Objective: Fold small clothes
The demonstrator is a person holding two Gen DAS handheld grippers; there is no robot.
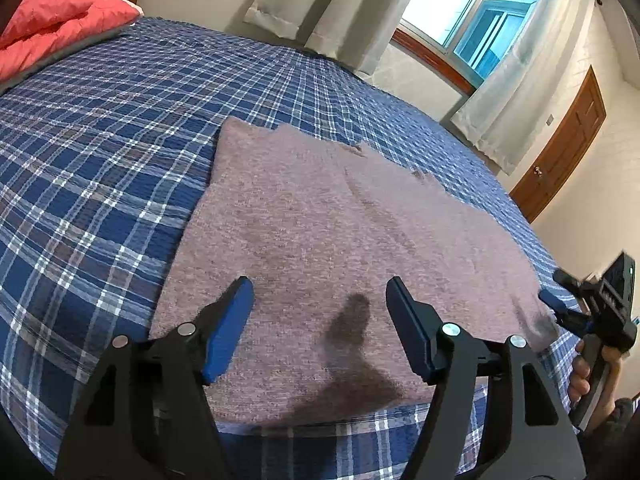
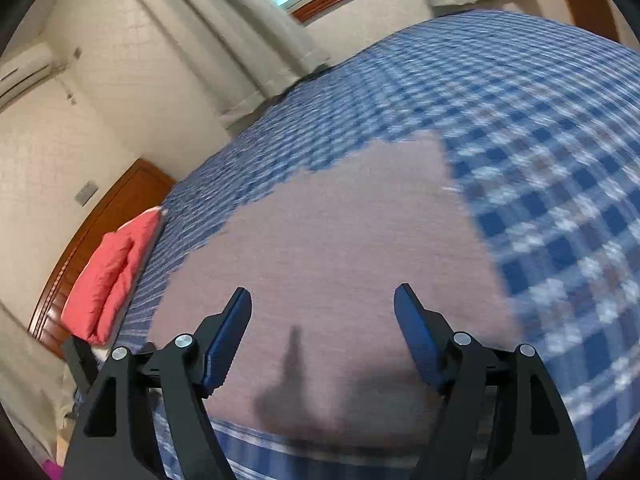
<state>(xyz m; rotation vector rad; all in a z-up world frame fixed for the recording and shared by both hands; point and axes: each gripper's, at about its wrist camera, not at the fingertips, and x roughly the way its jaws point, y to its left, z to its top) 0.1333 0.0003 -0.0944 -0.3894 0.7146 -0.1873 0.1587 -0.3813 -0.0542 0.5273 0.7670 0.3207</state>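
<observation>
A mauve-grey knit garment point(image 1: 320, 208) lies flat on the blue plaid bedspread point(image 1: 100, 140), its near edge close to the bed's front. My left gripper point(image 1: 319, 282) hovers over that near edge, open, with nothing between its blue pads, and casts a shadow on the cloth. At the garment's right corner is my right gripper point(image 1: 554, 286), held by a hand point(image 1: 582, 376). In the blurred right wrist view the right gripper point(image 2: 323, 292) is open over the garment point(image 2: 340, 232), its pads apart and not touching the cloth.
A red quilted pillow point(image 1: 52, 20) lies at the head of the bed against a wooden headboard point(image 2: 100, 208). Behind the far side of the bed hang curtains point(image 1: 516, 80) over a window point(image 1: 480, 8). A wooden door point(image 1: 568, 148) stands at the right.
</observation>
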